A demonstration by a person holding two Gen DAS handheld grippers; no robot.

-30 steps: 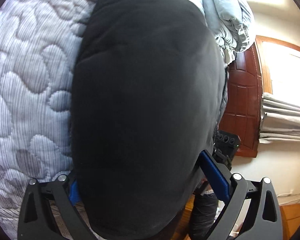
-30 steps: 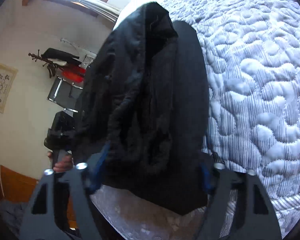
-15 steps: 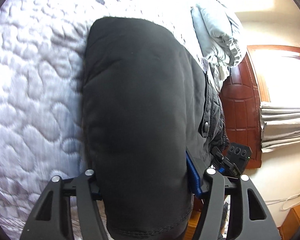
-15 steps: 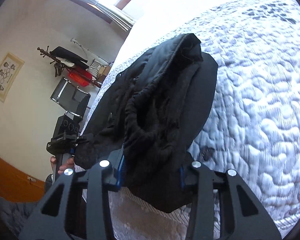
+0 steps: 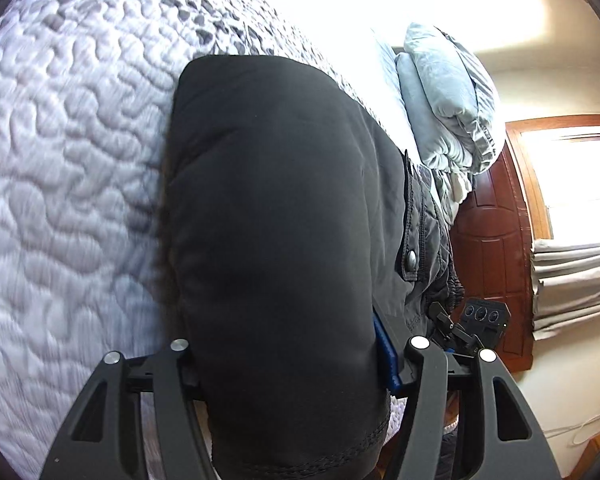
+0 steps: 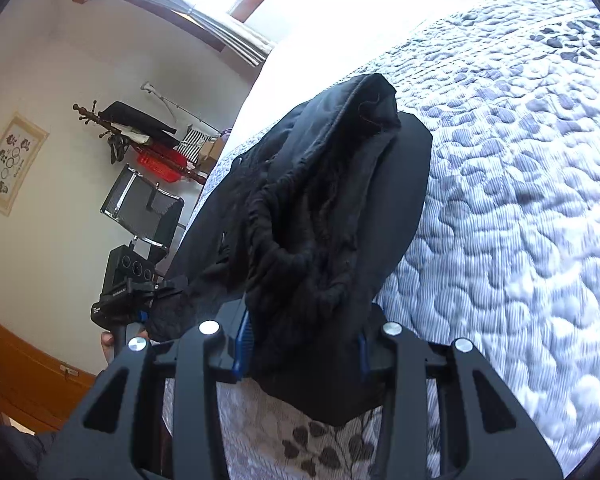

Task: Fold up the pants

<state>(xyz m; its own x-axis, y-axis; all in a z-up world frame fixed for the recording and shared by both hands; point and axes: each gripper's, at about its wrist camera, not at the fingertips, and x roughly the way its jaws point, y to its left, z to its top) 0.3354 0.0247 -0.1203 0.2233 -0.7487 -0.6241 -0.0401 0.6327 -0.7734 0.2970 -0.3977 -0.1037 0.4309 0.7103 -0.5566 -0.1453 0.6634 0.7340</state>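
Both hand-held grippers have clamped down within the past second: the left hand-held gripper (image 5: 288,364), whose fingers stood wide around the black pants (image 5: 276,240) a moment ago, now presses them from both sides at the bottom centre of its view, its jaws partly closed on a thick bundle of cloth. The right hand-held gripper (image 6: 304,344) has narrowed likewise and now grips the gathered waistband end of the pants (image 6: 312,220), with the blue pads (image 6: 242,340) set against the fabric at lower centre.

With that grip secured, the garment has been drawn back and lifted a little off the bed (image 5: 72,184). More of the quilted bedspread now shows above and around the dark cloth than half a second earlier. The pants stretch away from each gripper towards the upper middle of both frames, their far part still resting on the quilt. A snap button (image 5: 411,257) and a seamed edge show at centre right in the left view.

Judging by the two-handed hold, the pants are being carried up for a fold, which is not yet made.

Further out, folded pale-blue bedding (image 5: 448,104) lies at upper right in the left view beside a dark wooden door (image 5: 488,240). A chair (image 6: 142,208) and a coat rack (image 6: 112,128) stand at the left of the right view.
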